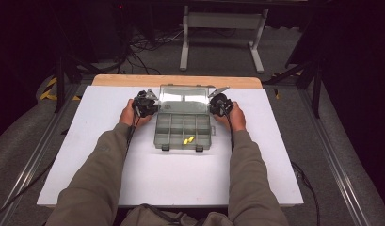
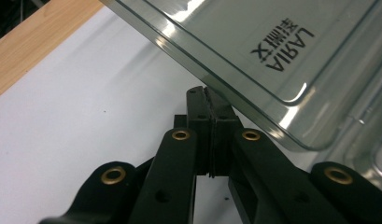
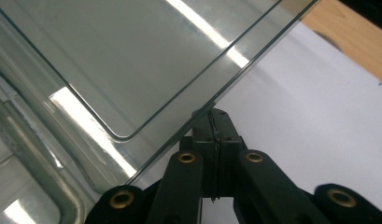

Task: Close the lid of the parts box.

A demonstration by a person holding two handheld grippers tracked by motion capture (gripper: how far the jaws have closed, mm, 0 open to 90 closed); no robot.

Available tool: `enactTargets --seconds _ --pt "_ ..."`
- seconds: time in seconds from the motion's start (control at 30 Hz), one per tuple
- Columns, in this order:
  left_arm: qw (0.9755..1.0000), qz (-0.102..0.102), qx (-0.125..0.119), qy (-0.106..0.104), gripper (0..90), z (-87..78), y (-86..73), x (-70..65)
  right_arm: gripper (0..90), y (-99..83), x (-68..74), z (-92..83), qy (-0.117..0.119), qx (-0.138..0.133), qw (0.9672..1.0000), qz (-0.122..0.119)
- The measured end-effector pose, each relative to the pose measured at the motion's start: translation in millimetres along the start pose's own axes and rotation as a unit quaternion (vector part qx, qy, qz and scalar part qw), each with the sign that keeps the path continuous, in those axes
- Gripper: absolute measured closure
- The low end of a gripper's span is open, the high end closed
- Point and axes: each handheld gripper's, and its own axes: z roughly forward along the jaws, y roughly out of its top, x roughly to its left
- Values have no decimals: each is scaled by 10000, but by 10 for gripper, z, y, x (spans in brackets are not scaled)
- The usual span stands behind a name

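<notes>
Now, left gripper (image 2: 210, 100): we see its jaws pressed together, tips touching the lid's (image 2: 254, 51) edge.
Right gripper (image 3: 213, 116): jaws together, tips under the lid's other side edge.
Organizer box (image 1: 183, 132): we find it between both grippers, lid raised.
Yellow pieces (image 1: 188, 140): in a near compartment.
Tabletop (image 1: 86, 141): white, beneath everything.

The clear grey plastic organizer box (image 1: 183, 127) lies open on the table, between the two closed sets of fingertips. Its lid (image 2: 254, 51), transparent with printed lettering, stands raised at the far side; one side edge sits just above the left fingertips (image 2: 200, 109), the other just above the right fingertips (image 3: 214, 123). Two small yellow pieces (image 1: 188, 140) lie in a near compartment, well short of both fingertips.
</notes>
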Motion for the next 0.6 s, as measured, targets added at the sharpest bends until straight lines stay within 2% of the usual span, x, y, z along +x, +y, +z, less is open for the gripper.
enactTargets --seconds 0.27,0.33,0.47,0.6 --pt "9997 -92 -135 175 896 28 20 10 900 -19 15 17 -129 -241 9996 86" --pt "9994 -173 -223 183 896 19 25 17 900 -14 14 3 -131 -321 9993 118" --pt "9991 -175 -258 286 896 0 56 12 900 -2 21 -21 -196 -415 9989 107" --pt "9982 -169 -415 402 896 -40 86 8 900 -1 22 -56 -265 -610 9977 112"
